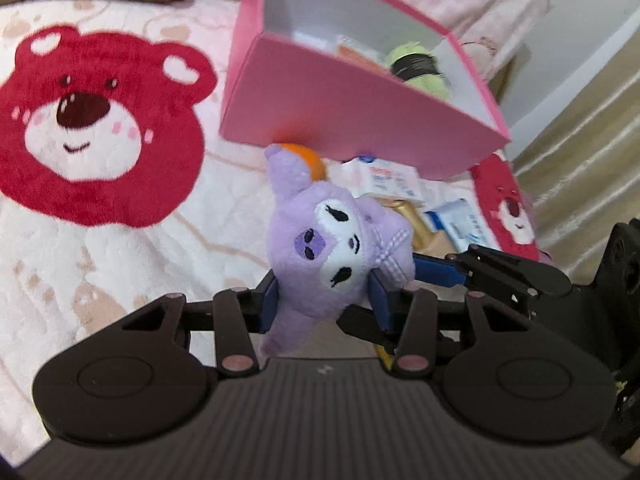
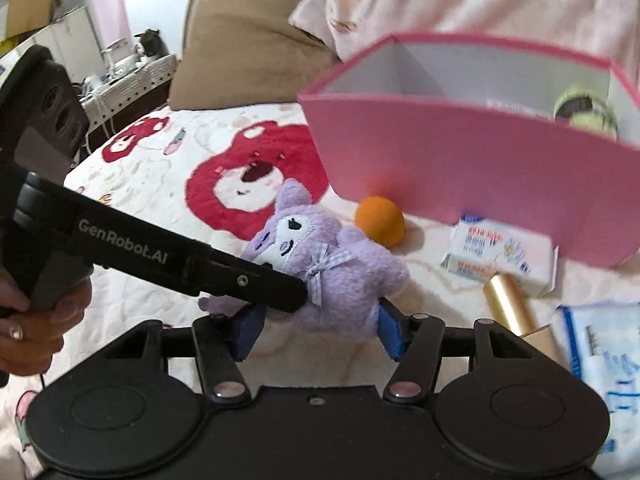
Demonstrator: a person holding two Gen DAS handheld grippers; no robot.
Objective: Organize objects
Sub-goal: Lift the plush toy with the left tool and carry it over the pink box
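A purple plush toy (image 1: 328,248) with a white face and a checked bow lies on the bed. My left gripper (image 1: 324,304) is shut on its lower body. My right gripper (image 2: 316,332) also closes on the plush (image 2: 332,276) from the other side, and its pads press the fur. The left gripper's arm (image 2: 180,256) crosses over the toy in the right wrist view. A pink box (image 1: 352,120) stands just behind, holding a green-and-black item (image 1: 420,66) and small packets. The box also shows in the right wrist view (image 2: 460,168).
An orange ball (image 2: 380,220) lies between plush and box. White packets (image 2: 500,256), a gold tube (image 2: 510,304) and a blue-white pouch (image 2: 604,344) lie to the right. The blanket has red bear prints (image 1: 92,128). A brown pillow (image 2: 248,52) sits behind.
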